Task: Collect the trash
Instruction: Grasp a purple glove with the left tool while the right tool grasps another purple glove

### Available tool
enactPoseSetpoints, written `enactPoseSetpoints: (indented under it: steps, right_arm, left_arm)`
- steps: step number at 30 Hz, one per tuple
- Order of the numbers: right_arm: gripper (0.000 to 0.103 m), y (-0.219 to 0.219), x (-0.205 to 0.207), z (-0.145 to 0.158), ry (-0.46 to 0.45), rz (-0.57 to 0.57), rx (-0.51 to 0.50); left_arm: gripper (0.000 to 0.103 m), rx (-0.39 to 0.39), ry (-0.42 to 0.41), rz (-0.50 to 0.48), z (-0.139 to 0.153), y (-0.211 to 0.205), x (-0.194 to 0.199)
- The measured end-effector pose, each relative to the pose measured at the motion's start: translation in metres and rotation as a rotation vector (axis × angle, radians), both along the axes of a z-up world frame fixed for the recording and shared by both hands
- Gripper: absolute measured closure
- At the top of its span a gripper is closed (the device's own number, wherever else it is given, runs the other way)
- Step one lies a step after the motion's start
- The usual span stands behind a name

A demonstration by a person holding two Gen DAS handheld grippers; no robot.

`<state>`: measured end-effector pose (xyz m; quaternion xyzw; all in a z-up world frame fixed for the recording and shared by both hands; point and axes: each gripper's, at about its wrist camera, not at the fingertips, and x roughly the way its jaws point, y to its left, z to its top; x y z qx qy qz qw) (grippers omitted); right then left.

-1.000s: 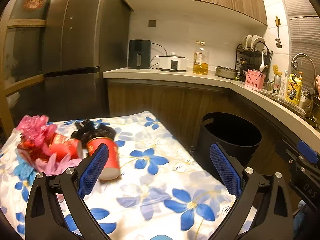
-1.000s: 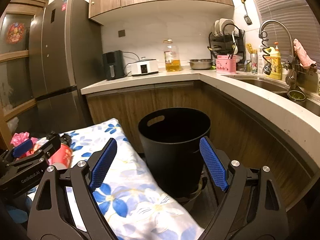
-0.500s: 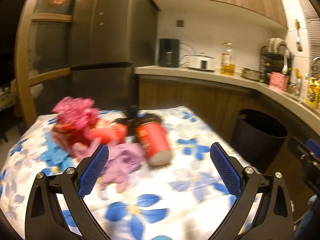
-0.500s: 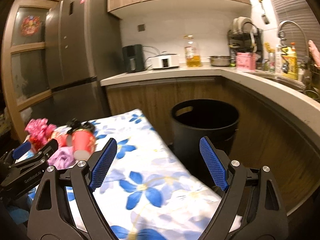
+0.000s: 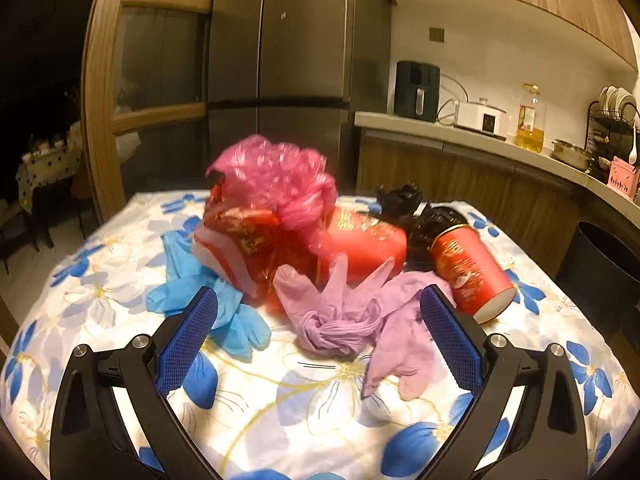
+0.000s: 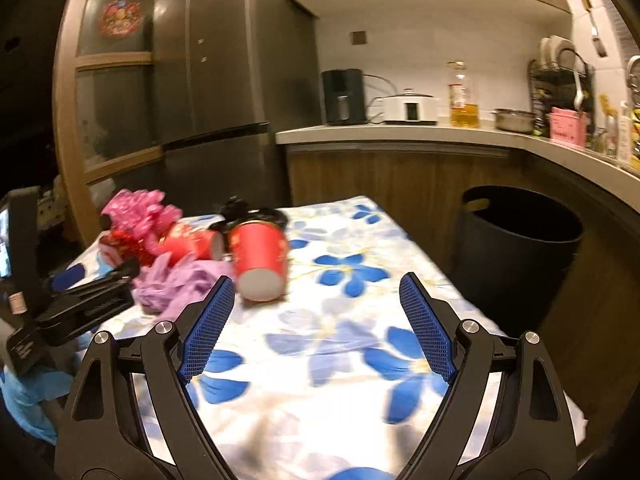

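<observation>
A pile of trash lies on the flowered tablecloth (image 5: 304, 408): a crumpled pink plastic bag (image 5: 276, 178), red wrappers (image 5: 240, 240), two red paper cups on their sides (image 5: 470, 270) (image 5: 366, 240), purple gloves (image 5: 352, 320), a blue glove (image 5: 200, 288) and black plastic (image 5: 404, 200). My left gripper (image 5: 318, 328) is open just in front of the purple gloves, holding nothing. My right gripper (image 6: 316, 316) is open and empty over the cloth, with the nearer red cup (image 6: 260, 260) ahead on its left. The black bin (image 6: 516, 236) stands to the right of the table.
A tall grey fridge (image 6: 224, 72) stands behind the table. The L-shaped counter (image 6: 420, 132) carries a black appliance, a white cooker, an oil bottle and a dish rack. The left gripper's body (image 6: 68, 304) shows at the left of the right wrist view.
Both grippers have swung left from the bin toward the trash pile and dipped lower. The pile now fills the left wrist view. Both stayed open.
</observation>
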<state>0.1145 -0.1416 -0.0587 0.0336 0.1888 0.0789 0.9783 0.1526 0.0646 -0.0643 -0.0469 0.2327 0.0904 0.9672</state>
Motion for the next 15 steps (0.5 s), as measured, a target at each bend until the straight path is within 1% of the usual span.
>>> enactPoseSetpoints:
  steps: [1, 3, 5, 7, 8, 9, 10, 12, 13, 15]
  right_arm:
    - [0.020, 0.005, 0.001, 0.000, 0.000, 0.008, -0.003]
    - [0.020, 0.015, 0.005, -0.001, -0.002, 0.027, -0.004]
    - [0.021, 0.023, 0.010, -0.003, 0.004, 0.038, -0.004]
    - [0.021, 0.028, 0.014, -0.004, 0.012, 0.043, -0.003]
    - [0.021, 0.032, 0.017, -0.006, 0.018, 0.047, -0.005]
    - [0.021, 0.033, 0.018, -0.007, 0.021, 0.049, -0.007]
    - [0.021, 0.036, 0.020, -0.008, 0.025, 0.051, -0.008]
    - [0.021, 0.041, 0.023, -0.010, 0.032, 0.058, -0.014]
    - [0.021, 0.043, 0.024, -0.011, 0.033, 0.060, -0.016]
    - [0.021, 0.049, 0.026, -0.013, 0.040, 0.066, -0.021]
  left_arm:
    - [0.006, -0.008, 0.007, -0.001, -0.001, 0.001, 0.002]
    - [0.011, -0.025, 0.024, -0.006, -0.004, 0.004, 0.009]
    - [0.013, -0.036, 0.061, -0.020, -0.009, 0.006, 0.017]
    - [0.016, -0.047, 0.094, -0.031, -0.015, 0.007, 0.023]
    - [0.023, -0.053, 0.107, -0.033, -0.018, 0.009, 0.025]
    - [0.027, -0.067, 0.130, -0.037, -0.022, 0.011, 0.028]
    - [0.028, -0.078, 0.144, -0.038, -0.024, 0.013, 0.031]
    - [0.038, -0.110, 0.177, -0.042, -0.030, 0.018, 0.035]
    - [0.041, -0.117, 0.192, -0.043, -0.033, 0.020, 0.038]
    - [0.053, -0.128, 0.220, -0.056, -0.039, 0.020, 0.042]
